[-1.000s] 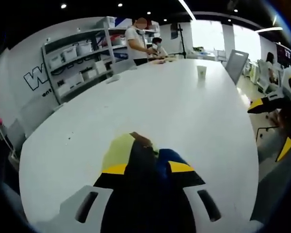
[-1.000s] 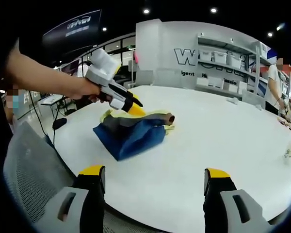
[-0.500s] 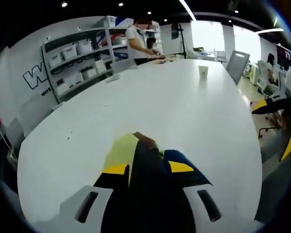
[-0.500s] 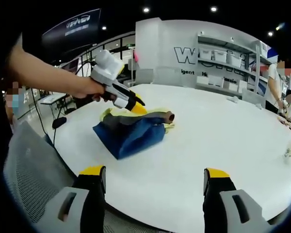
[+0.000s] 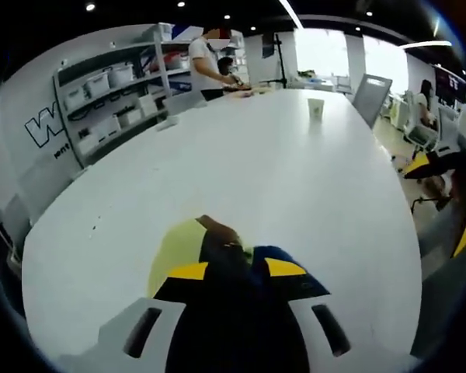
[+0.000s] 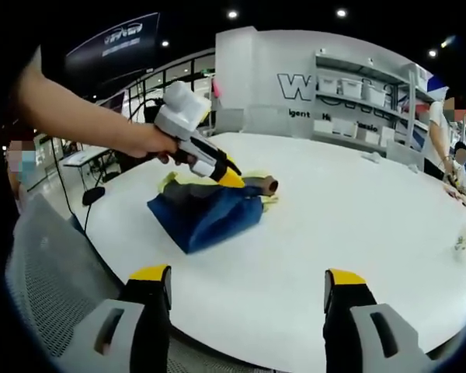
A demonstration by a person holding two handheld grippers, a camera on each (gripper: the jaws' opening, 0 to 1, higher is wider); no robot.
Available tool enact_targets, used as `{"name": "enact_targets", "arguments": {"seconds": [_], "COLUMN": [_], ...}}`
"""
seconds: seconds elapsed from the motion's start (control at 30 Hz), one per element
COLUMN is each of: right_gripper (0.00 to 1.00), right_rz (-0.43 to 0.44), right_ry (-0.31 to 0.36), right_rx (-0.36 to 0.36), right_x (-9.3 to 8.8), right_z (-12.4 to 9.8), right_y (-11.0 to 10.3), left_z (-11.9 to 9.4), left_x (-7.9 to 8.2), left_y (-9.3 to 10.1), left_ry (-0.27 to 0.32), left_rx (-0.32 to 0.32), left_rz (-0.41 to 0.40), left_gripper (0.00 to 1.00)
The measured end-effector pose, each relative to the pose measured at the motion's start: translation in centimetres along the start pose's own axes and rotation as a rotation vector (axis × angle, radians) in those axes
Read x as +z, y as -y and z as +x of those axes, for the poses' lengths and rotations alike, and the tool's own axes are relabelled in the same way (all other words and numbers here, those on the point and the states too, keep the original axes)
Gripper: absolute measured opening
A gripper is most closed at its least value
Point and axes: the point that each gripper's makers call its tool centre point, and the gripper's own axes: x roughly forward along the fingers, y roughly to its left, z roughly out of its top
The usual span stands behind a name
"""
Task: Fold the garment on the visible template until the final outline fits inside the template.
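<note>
Since the earlier frames, the left hand-held gripper [image 6: 231, 176] had slid further along the one blue garment [image 6: 206, 214].
Its jaws pinched dark cloth over the yellow template [image 5: 177, 247] on the white worktop [image 5: 279, 155]; the right hand-held gripper [image 6: 237, 291] hung wide open, empty.

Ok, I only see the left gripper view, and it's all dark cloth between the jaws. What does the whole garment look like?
Observer: In the right gripper view the garment is a blue bunched heap, not flat.
Operator: Is the yellow template under it?
Observer: Yes, the template peeks out along the heap's far side.
Operator: Where's the other gripper?
Observer: The right gripper is open at the near edge of the table, apart from the garment, holding nothing.
</note>
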Motion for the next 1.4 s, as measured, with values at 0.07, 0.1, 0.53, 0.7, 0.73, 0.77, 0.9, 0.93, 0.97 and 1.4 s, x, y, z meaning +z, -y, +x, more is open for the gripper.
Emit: {"name": "enact_targets", "arguments": {"seconds": [0.07, 0.1, 0.53, 0.7, 0.73, 0.77, 0.9, 0.93, 0.97, 1.4], "right_gripper": [0.8, 0.8, 0.78, 0.77, 0.77, 0.77, 0.76, 0.76, 0.76, 0.75], "right_rz": [0.0, 0.0, 0.005, 0.005, 0.005, 0.007, 0.008, 0.008, 0.009, 0.013], "right_ry": [0.001, 0.0, -0.002, -0.001, -0.002, -0.003, -0.003, -0.003, -0.005, -0.001], "right_rx": [0.0, 0.0, 0.001, 0.0, 0.0, 0.001, 0.0, 0.0, 0.001, -0.001], "right_x": [0.0, 0.0, 0.0, 0.0, 0.0, 0.0, 0.0, 0.0, 0.0, 0.0], "right_z": [0.0, 0.0, 0.0, 0.0, 0.0, 0.0, 0.0, 0.0, 0.0, 0.1], "right_y": [0.0, 0.0, -0.1, -0.1, -0.1, -0.1, -0.1, -0.1, -0.1, -0.1], "left_z": [0.2, 0.4, 0.4, 0.7, 0.8, 0.9, 1.3, 1.4, 1.5, 1.4], "left_x": [0.0, 0.0, -0.6, -0.3, -0.3, -0.1, -0.4, -0.4, -0.5, -0.8], "left_y": [-0.1, -0.1, -0.7, -0.2, -0.1, 0.0, 0.2, 0.2, 0.2, -0.4], "left_ry": [-0.001, -0.003, -0.028, -0.024, -0.025, -0.022, -0.036, -0.039, -0.041, -0.048], "left_rx": [-0.001, -0.004, -0.012, -0.024, -0.024, -0.02, -0.022, -0.023, -0.025, -0.028], "left_rz": [-0.002, -0.003, -0.038, -0.025, -0.021, -0.003, 0.026, 0.027, 0.029, 0.031], "left_gripper": [0.28, 0.27, 0.03, 0.15, 0.17, 0.19, 0.25, 0.25, 0.25, 0.05]}}
